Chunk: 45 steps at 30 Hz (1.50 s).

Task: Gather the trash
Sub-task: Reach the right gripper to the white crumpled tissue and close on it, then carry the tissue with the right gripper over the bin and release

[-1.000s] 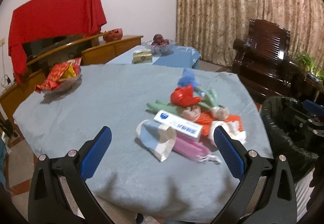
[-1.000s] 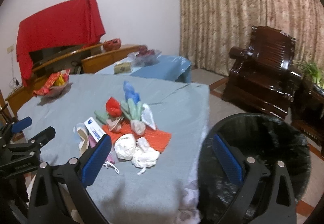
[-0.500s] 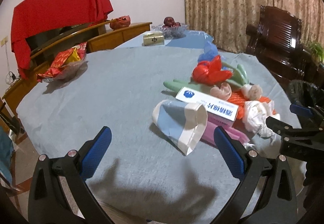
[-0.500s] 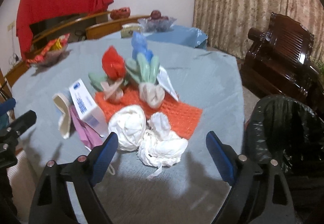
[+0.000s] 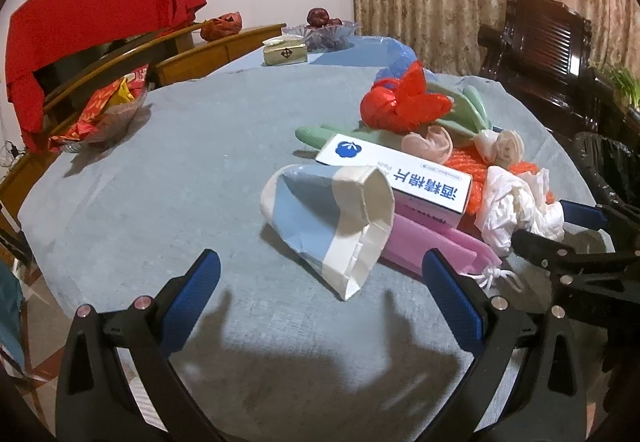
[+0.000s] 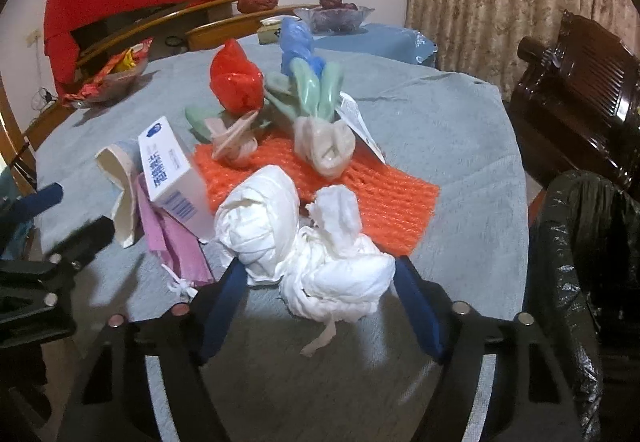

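Observation:
A pile of trash lies on the grey-blue tablecloth [image 5: 180, 170]. A crushed blue-and-white paper cup [image 5: 332, 218] lies just ahead of my open left gripper [image 5: 320, 290]. Beside it are a white box with blue print [image 5: 404, 178], a pink pouch [image 5: 432, 246], a red bag [image 5: 400, 102] and orange foam netting [image 6: 360, 186]. My right gripper [image 6: 320, 298] is open, its fingers on either side of white crumpled tissue wads [image 6: 332, 266], touching or nearly so. A black-lined trash bin [image 6: 588, 262] stands at the table's right.
A glass bowl of red snack packets [image 5: 100, 114] sits at the table's far left. A tissue box [image 5: 285, 52] and a fruit bowl [image 5: 320, 28] are on a farther table. A dark wooden armchair [image 6: 580, 90] stands behind the bin.
Both grippers have moved forward and lower towards the pile. The right gripper's fingers have narrowed and now flank the white tissue wads. The left gripper has closed in on the paper cup.

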Available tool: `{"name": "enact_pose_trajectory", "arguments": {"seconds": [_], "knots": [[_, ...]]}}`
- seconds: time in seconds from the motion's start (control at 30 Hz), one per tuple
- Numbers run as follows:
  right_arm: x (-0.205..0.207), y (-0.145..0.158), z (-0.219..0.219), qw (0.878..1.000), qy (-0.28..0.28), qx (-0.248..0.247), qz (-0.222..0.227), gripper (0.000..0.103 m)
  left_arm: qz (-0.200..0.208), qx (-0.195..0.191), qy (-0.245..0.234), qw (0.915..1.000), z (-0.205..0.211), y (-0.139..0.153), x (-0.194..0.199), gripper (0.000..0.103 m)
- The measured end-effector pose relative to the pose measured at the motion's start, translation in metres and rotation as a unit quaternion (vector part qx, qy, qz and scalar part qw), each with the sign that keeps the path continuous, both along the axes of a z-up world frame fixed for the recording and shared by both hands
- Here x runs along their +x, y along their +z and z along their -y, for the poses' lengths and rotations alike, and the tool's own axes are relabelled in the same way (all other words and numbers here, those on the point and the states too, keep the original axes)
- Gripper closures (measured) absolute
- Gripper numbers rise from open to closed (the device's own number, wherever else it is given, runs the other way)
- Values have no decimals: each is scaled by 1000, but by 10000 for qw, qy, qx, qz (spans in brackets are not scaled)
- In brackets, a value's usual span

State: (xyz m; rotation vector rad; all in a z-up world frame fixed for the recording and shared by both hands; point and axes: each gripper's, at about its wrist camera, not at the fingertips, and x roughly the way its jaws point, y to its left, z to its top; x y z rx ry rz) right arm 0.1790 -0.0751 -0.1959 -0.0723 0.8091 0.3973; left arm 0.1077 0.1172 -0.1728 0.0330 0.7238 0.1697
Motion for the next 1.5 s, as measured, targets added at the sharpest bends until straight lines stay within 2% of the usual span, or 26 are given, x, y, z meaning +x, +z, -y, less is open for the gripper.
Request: {"name": "enact_pose_trajectory", "arguments": {"seconds": [0.27, 0.33, 0.47, 0.6, 0.7, 0.87, 0.97, 1.07, 1.13, 1.33, 1.5], "knots": [[-6, 14, 17, 9996, -222, -44, 173, 27, 108, -54, -32, 9999, 6, 7, -1, 5], [-3, 11, 15, 9993, -237, -235, 166, 27, 144, -59, -63, 9999, 10, 9, -1, 5], [6, -6, 14, 9996, -226, -160, -91, 31, 190, -86, -145, 9997, 18, 13, 0, 5], [10, -13, 14, 9993, 64, 162, -321, 57, 229, -119, -196, 9995, 22, 17, 0, 5], [9, -8, 19, 9993, 71, 229, -304, 65, 245, -162, -260, 9992, 27, 20, 1, 5], [0, 13, 33, 9995, -158, 264, -11, 65, 343, -255, -434, 9981, 42, 27, 1, 6], [-4, 30, 50, 9986, -372, 305, 221, 65, 388, -328, -635, 9967, 59, 30, 1, 10], [-6, 41, 63, 9978, -490, 257, 366, 65, 372, -350, -897, 9947, 80, 28, 6, 21], [-7, 45, 72, 9972, -557, 219, 439, 65, 324, -333, -1028, 9936, 91, 24, 11, 24], [-6, 41, 87, 9967, -677, 233, 389, 65, 227, -169, -1147, 9930, 120, 6, 29, 32], [-3, 34, 95, 9964, -736, 290, 293, 65, 24, -32, -1019, 9948, 127, -8, 47, 37]]}}
